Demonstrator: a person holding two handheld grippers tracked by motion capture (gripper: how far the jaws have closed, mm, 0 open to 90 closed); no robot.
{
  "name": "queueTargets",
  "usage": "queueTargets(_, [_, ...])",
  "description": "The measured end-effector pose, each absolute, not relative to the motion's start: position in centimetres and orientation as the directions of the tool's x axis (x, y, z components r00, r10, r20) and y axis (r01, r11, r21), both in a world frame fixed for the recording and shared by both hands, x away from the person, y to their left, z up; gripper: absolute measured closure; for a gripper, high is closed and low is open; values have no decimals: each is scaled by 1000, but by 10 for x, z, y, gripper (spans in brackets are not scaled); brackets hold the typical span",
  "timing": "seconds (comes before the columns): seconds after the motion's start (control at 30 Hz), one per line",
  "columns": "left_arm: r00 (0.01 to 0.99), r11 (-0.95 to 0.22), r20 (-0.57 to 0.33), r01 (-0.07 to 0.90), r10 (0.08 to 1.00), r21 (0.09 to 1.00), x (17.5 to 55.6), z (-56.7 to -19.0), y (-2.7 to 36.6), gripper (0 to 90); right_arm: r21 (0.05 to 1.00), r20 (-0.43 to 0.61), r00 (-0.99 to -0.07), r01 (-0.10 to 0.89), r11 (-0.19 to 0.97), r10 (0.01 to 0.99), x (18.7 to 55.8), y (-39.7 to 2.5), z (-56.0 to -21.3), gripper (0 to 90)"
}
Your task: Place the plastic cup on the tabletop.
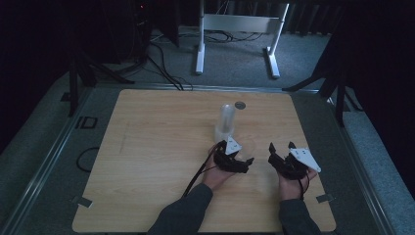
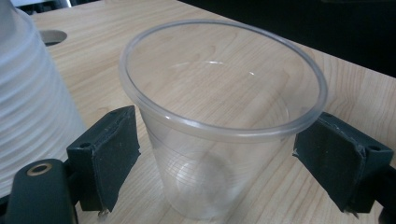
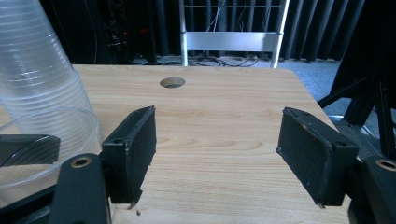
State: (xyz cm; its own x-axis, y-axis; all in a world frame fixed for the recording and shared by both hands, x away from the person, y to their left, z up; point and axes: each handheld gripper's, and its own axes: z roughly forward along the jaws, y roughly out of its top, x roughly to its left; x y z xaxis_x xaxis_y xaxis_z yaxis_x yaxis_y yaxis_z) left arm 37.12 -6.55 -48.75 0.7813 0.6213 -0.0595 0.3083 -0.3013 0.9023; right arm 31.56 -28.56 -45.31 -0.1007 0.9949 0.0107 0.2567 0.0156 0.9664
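Pale wood grain covers the table (image 1: 156,161), which fills the middle of the high view with dark floor and a white frame (image 1: 238,29) at the top of the frame.

On that wood, slightly right of centre in the high view, stands a single clear plastic cup (image 2: 219,116), upright and empty. In the left gripper view it sits in the middle of the frame, between the two black jaws. The jaws stand spread on either side of it, below the rim; the left one lies just beside the wall, the right one just beside the rim, and I cannot tell whether either touches. The left gripper (image 1: 236,155) lies low in the high view, just below the cup.

Just beside the cup, toward the upper left of the left gripper view, rises a stack of clear cups (image 2: 25,102); in the high view it stands upright above the gripper. Beyond it lies a round hole (image 3: 172,82) in the tabletop.

To the lower right of the high view, the right gripper (image 1: 281,147) hovers with its jaws spread wide over bare wood, holding nothing.
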Motion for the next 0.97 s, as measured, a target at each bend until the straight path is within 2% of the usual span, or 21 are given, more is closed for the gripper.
queueTargets(0.97, [795, -321, -68, 320, 603, 891, 353, -491, -39, 142, 966, 13, -99, 258, 13, 995, 316, -286, -454, 278])
